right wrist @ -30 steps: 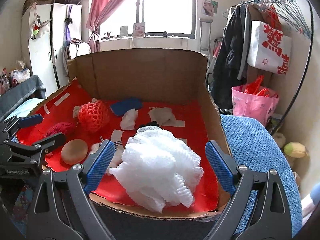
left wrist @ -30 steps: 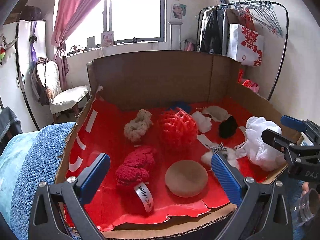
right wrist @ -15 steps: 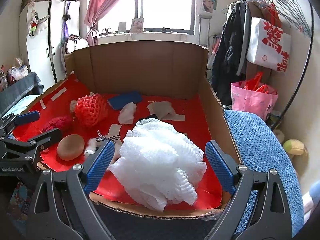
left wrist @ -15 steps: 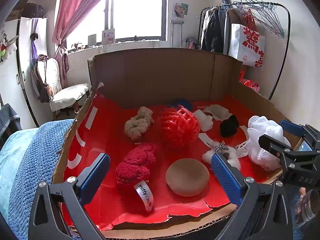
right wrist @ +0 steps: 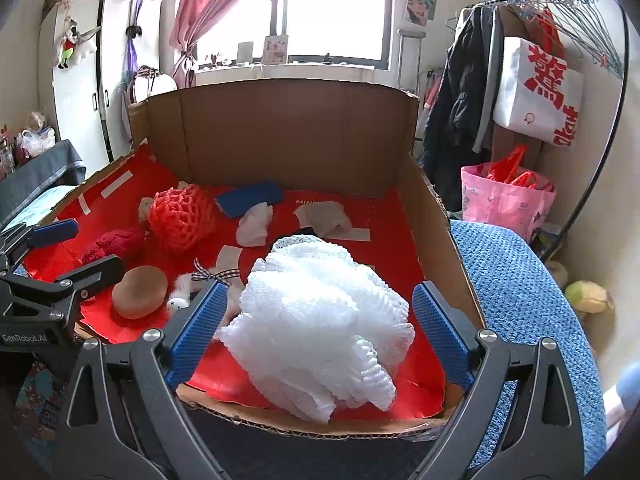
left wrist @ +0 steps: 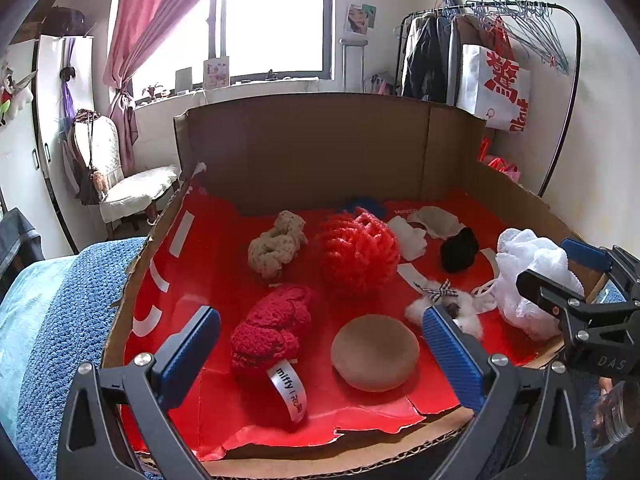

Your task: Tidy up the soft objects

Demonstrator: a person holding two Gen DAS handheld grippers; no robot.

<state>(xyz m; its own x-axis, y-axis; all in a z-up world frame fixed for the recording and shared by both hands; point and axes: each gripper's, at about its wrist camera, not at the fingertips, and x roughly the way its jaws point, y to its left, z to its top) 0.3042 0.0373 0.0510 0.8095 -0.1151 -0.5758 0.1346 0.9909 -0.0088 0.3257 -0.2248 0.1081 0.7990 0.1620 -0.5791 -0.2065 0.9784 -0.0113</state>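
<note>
Between my right gripper's (right wrist: 316, 336) wide-spread fingers sits the white mesh puff (right wrist: 320, 332), resting at the near right corner of the cardboard box (right wrist: 280, 136), untouched by either pad. My left gripper (left wrist: 320, 354) is equally spread, framing the red knitted bundle (left wrist: 272, 328) and tan round cushion (left wrist: 374, 352) without contact. Only the left view shows the beige knit knot (left wrist: 276, 244) and black soft piece (left wrist: 460, 248) clearly; only the right shows the blue cloth (right wrist: 250, 198) plainly. Red paper (left wrist: 192, 264) lines the box floor. Beyond stand a bright window (right wrist: 332, 8), pink curtain (left wrist: 156, 20) and clothes rack (right wrist: 560, 40).
</note>
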